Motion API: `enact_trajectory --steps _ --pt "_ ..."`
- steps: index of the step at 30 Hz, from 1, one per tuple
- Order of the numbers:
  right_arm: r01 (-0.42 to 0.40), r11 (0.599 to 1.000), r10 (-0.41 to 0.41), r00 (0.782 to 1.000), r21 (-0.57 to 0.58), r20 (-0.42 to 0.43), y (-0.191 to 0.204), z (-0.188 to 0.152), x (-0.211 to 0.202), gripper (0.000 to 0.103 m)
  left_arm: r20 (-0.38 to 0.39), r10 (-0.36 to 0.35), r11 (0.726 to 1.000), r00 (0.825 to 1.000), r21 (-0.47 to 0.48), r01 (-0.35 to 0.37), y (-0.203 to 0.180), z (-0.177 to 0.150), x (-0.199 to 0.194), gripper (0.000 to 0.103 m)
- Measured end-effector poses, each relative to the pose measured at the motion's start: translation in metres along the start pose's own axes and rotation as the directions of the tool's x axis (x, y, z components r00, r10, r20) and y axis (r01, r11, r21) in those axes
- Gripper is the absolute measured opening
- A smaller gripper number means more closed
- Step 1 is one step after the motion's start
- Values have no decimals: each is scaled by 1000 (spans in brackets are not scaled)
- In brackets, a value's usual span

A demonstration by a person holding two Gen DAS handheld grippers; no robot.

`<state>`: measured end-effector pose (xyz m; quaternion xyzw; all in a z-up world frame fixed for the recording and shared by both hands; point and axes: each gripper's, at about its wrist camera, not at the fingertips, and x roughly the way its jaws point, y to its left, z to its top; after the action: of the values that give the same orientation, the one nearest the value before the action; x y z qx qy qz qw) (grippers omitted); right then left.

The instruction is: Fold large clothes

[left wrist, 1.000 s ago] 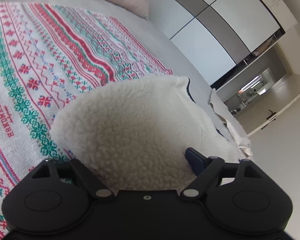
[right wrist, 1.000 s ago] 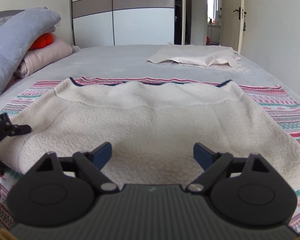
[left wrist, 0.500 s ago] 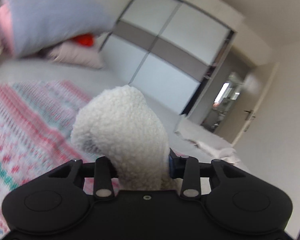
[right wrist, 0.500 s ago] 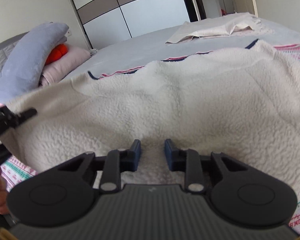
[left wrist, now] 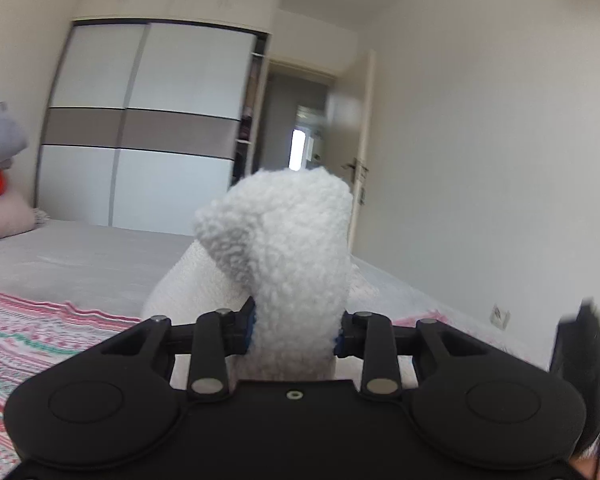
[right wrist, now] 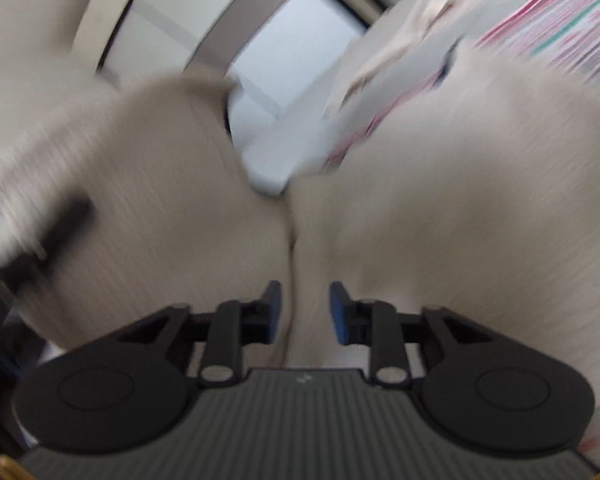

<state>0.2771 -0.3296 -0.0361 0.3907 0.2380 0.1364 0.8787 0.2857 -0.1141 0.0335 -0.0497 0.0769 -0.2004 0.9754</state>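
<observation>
Left wrist view: left gripper (left wrist: 294, 330) has its jaws clamped on a bunched corner of the cream fleece garment (left wrist: 288, 248). The fleece stands up in a tall lump between the blue pads (left wrist: 249, 326), raised off the bed (left wrist: 76, 256). A patterned pink/green blanket (left wrist: 32, 332) lies on the bed at lower left. The wardrobe (left wrist: 152, 128) and an open door (left wrist: 358, 152) are behind; pillows (left wrist: 0, 200) at the far left edge.

Right wrist view: heavily motion-blurred. Right gripper (right wrist: 300, 312) has its jaws pinching a fold of the same fleece garment (right wrist: 440, 208), pads (right wrist: 340, 314) close together with fabric between them. The fleece fills most of the frame, draping in two lobes to either side of a central crease. The patterned blanket (right wrist: 560, 28) shows at top right.
</observation>
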Motion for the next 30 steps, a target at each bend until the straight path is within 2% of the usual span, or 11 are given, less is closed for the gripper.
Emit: enact_trajectory --steps 3,6,8,10,12,14,18,23,24,27,30 --pt "23 996 -30 996 83 81 -36 20 -39 40 -60 -60 996 996 64 64 -30 -20 14 33" --pt "-1 981 -24 992 196 122 -75 33 -67 43 -140 -110 974 984 182 135 -66 -48 29 33" --pt "-40 968 9 992 247 126 -94 38 -78 46 -184 -121 937 975 304 174 -94 -74 33 33" --pt "-79 955 44 991 286 129 -110 43 -85 70 -177 -106 884 979 433 174 -113 -98 31 33" --pt "-132 943 100 988 306 119 -117 44 -86 79 -144 -89 833 986 532 153 -123 -111 26 33" --pt "-165 939 143 985 303 93 -119 49 -81 83 -144 -95 821 985 549 160 -119 -108 22 33" --pt "-155 960 160 987 232 -1 -97 66 -62 98 -177 -129 808 976 552 206 -114 -89 18 35" --pt "-66 987 90 983 149 -162 -68 94 -26 96 -212 -164 760 963 595 261 -112 -82 18 42" --pt "-51 991 73 980 122 -185 -61 94 -19 90 -215 -169 753 962 601 267 -112 -79 17 42" --pt "39 999 -33 973 25 -230 -45 94 -6 48 -248 -194 741 949 597 308 -107 -72 0 50" --pt "60 997 -70 975 -50 -210 -34 92 -9 37 -276 -236 762 932 542 354 -90 -63 -30 52"
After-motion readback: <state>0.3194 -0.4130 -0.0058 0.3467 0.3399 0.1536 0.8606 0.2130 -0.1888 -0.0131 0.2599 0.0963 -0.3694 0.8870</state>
